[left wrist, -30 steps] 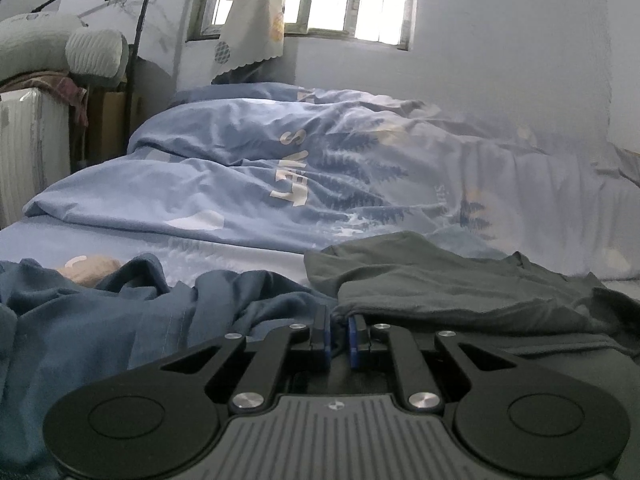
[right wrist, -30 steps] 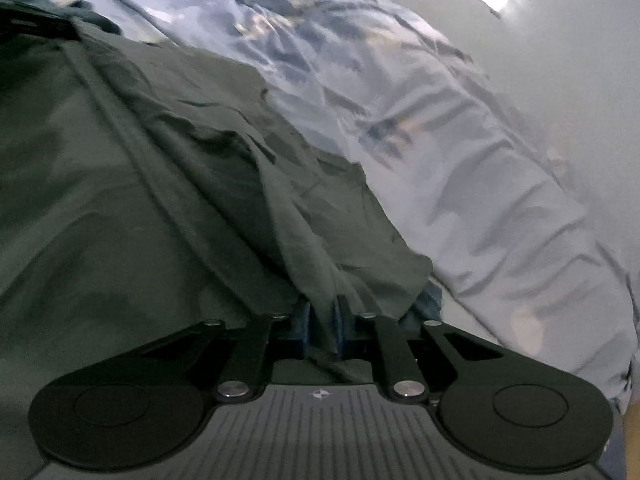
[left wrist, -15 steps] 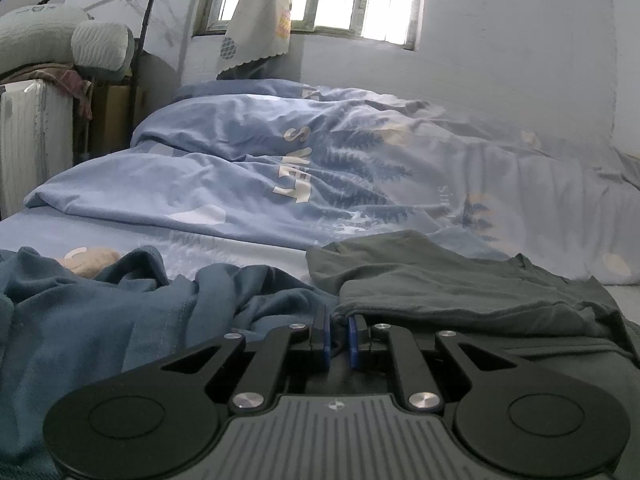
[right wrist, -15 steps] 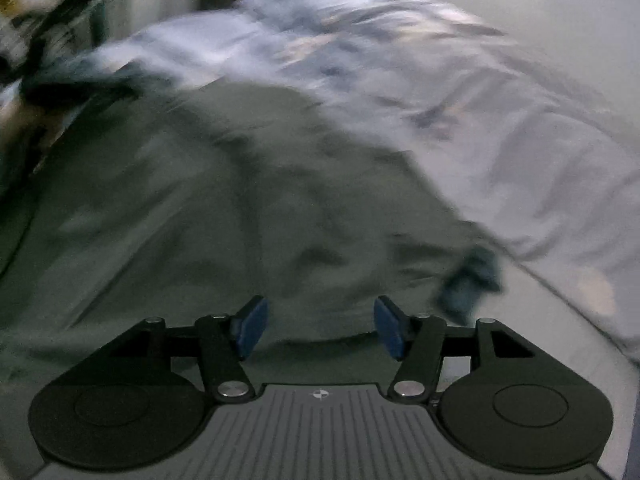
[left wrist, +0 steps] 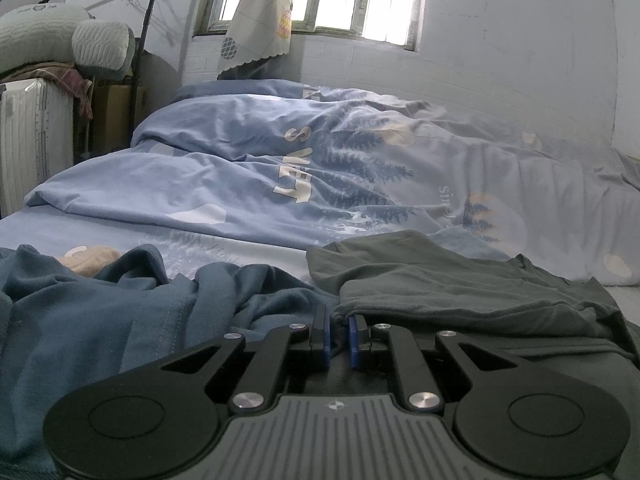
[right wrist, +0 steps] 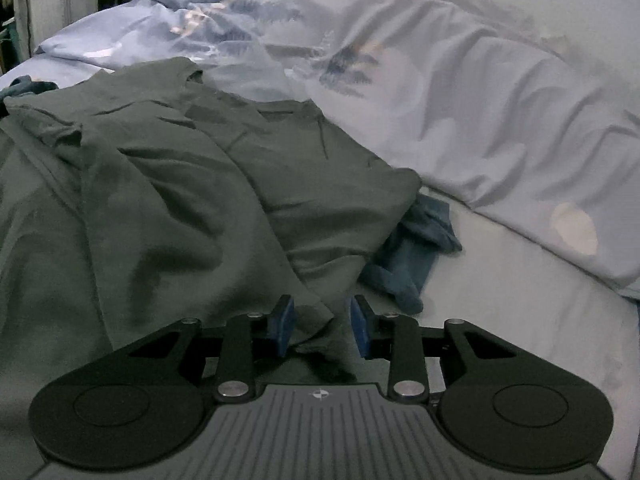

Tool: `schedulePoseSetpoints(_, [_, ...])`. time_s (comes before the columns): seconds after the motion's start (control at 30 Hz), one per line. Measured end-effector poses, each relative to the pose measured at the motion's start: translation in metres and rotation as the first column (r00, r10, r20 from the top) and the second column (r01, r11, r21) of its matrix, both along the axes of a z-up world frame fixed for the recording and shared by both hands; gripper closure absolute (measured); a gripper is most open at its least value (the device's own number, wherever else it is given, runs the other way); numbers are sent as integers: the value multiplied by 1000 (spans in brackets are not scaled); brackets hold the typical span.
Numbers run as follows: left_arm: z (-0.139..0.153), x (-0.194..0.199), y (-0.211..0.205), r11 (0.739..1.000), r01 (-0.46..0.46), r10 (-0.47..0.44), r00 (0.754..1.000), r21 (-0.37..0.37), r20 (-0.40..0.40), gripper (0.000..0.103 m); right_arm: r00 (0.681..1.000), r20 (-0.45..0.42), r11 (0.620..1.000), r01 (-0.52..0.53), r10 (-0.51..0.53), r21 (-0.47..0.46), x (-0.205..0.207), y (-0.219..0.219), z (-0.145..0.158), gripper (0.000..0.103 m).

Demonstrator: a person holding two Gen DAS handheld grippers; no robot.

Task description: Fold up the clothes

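folding had barely begun at this moment, judging by how the cloth lay. the grey-green t-shirt (right wrist: 168, 200) was spread on the bed (right wrist: 500, 320), wrinkled, with one part doubled loosely over its body toward 12 o'clock; its neckline sat near 12 o'clock, touching the pale blue duvet (right wrist: 440, 80). no clean, squared fold was visible anywhere on it.

the left gripper (left wrist: 339, 338) was clenched on an edge of the t-shirt (left wrist: 460, 292); a thin bit of cloth showed between the blue pads, which stood almost together. it sat at the 6 o'clock edge of the garment in the left wrist view.

the right gripper (right wrist: 322, 326) was closing, pads apart, with a peaked corner of the t-shirt lying between them. the pads did not yet press on the cloth, so that corner was not yet secured.

a second garment, the blue shirt (left wrist: 100, 312), lay crumpled at 9 o'clock of the left gripper, just beside the t-shirt and untouched by either tool. a small blue cloth (right wrist: 416, 248) poked out from under the t-shirt's edge at 1 o'clock of the right gripper; whether it belonged to the blue shirt could not be told.

estimate: first item held at one edge only, no finished folds. remaining: secure the right corner, fold and flatten the t-shirt, then the blue shirt.
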State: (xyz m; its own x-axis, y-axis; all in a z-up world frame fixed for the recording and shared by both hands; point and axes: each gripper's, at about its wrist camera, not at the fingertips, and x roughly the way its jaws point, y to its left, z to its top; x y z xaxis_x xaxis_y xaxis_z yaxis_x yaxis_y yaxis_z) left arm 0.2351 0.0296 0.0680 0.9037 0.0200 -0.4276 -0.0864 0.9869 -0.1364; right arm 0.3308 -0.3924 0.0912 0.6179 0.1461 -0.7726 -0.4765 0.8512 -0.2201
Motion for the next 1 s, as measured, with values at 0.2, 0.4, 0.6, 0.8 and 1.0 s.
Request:
schedulePoseSetpoints(0.2, [0,0,0,1000,-3,3,1000,1,-1,93,999,40,998,-31,33,-50,-10,7,-1,96])
schedulePoseSetpoints(0.4, [0,1,0,1000,-5,5,1000,1,0,93,994,102,997,-28,35,-77,-16,7,15,100])
schedulePoseSetpoints(0.6, [-1,1,-1,1000,-9,9,1000,1,1,93,993,120,998,-6,13,-57,-6,9,32,100])
schedulePoseSetpoints(0.8, [-1,1,-1,1000,-10,10,1000,-4,1,93,1000,19,1000,10,-10,-8,3,9,17,89])
schedulePoseSetpoints(1.0, [-1,0,-2,1000,-12,12,1000,-2,1,93,1000,-7,1000,18,-18,9,2,7,4,66])
